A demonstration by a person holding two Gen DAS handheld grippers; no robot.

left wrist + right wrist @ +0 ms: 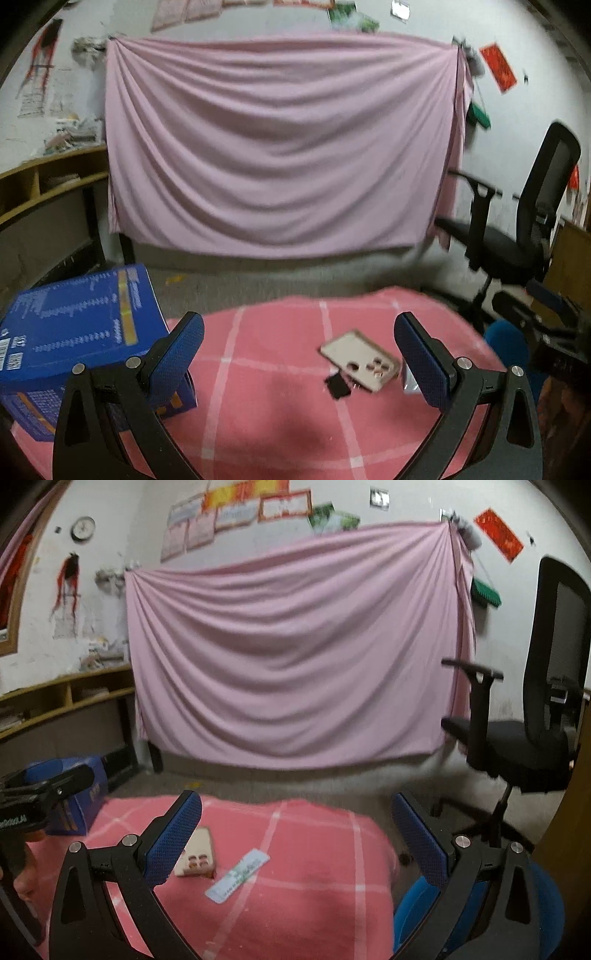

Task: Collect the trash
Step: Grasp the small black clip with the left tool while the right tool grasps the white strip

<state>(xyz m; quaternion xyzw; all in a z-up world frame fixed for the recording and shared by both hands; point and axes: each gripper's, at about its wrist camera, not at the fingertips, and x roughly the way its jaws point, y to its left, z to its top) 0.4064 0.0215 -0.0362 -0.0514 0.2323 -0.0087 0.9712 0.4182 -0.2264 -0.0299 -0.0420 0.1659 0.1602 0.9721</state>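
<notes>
On a pink checked cloth [280, 406], several scraps: a pale card tray [360, 360] with cut-out holes at about 2 o'clock from the middle of the left wrist view, a small black piece [337, 386] touching its near edge. At 9 o'clock, a blue box [74, 332] resting on the cloth's edge. Left gripper [299, 354] spread wide, empty, above the cloth. Right gripper [297, 834] likewise released, holding nothing. Between its fingers in the right wrist view, a white and green wrapper strip [238, 875] lying flat, just beside the card tray. At 3 o'clock, a black office chair [532, 746]; at 12, a draped pink sheet [295, 646].
</notes>
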